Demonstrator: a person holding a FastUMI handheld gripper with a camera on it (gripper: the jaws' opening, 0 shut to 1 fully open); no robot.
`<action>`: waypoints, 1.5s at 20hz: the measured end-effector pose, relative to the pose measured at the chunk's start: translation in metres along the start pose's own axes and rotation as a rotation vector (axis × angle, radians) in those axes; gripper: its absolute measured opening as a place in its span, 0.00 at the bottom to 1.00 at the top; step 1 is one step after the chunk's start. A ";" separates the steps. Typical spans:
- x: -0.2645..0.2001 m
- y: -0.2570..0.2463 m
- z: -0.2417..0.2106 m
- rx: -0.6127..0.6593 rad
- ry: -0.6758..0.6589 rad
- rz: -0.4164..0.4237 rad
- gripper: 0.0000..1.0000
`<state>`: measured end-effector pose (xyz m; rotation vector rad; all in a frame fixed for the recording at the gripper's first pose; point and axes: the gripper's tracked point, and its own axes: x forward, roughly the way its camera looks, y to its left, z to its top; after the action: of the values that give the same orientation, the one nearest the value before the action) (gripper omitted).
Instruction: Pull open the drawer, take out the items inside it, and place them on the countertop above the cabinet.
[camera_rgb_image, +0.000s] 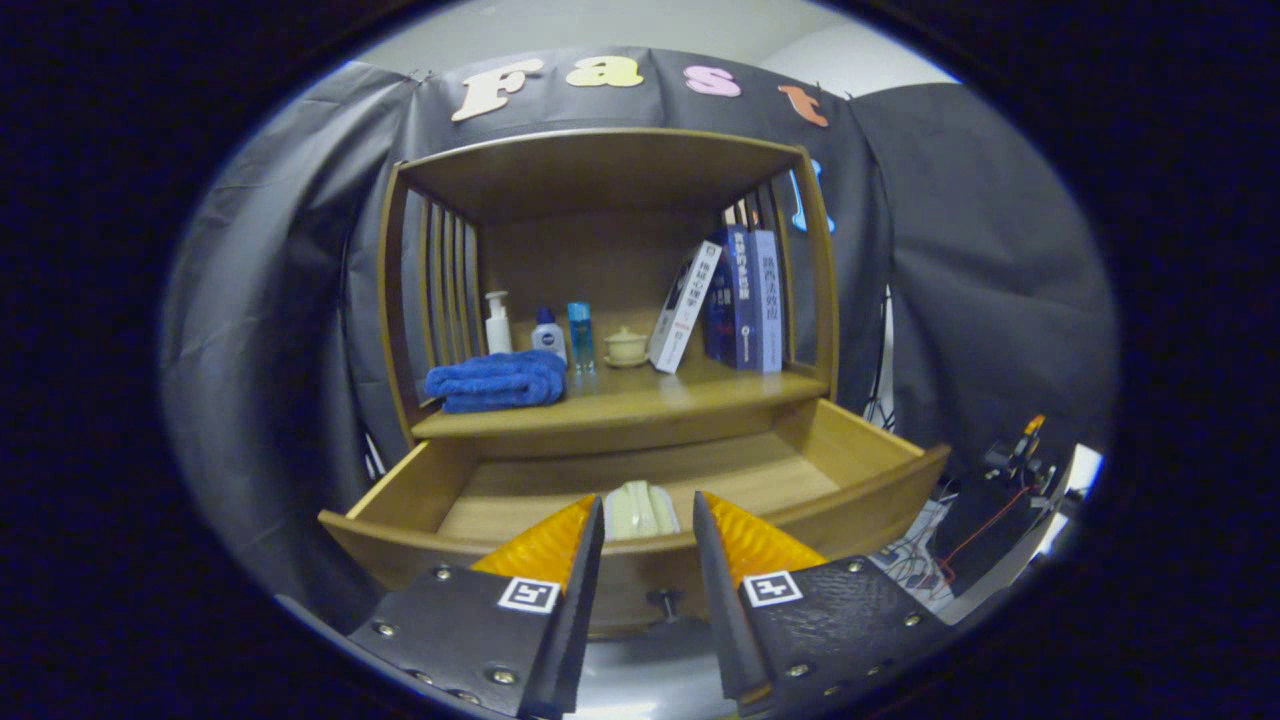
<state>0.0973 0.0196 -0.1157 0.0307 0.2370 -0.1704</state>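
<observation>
one pale item (640, 510) lies in the open drawer (640, 480) between the parted gripper (648, 505) fingers.

Blue towel (497, 382), brown wooden drawer (640, 480), pale cream item (640, 510).

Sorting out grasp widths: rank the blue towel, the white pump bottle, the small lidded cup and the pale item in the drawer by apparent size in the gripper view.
1. Blue towel, clearly largest.
2. Pale item in the drawer, seen between the open gripper fingers; it is nearer, so its rank is unsure.
3. White pump bottle.
4. Lidded cup.
</observation>
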 end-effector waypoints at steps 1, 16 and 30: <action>0.007 -0.002 0.011 -0.017 -0.005 -0.035 0.52; 0.141 0.003 -0.035 0.015 0.513 -0.266 0.53; 0.163 0.020 -0.114 -0.001 0.766 -0.138 0.42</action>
<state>0.2302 0.0179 -0.2645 0.0786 1.0044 -0.2921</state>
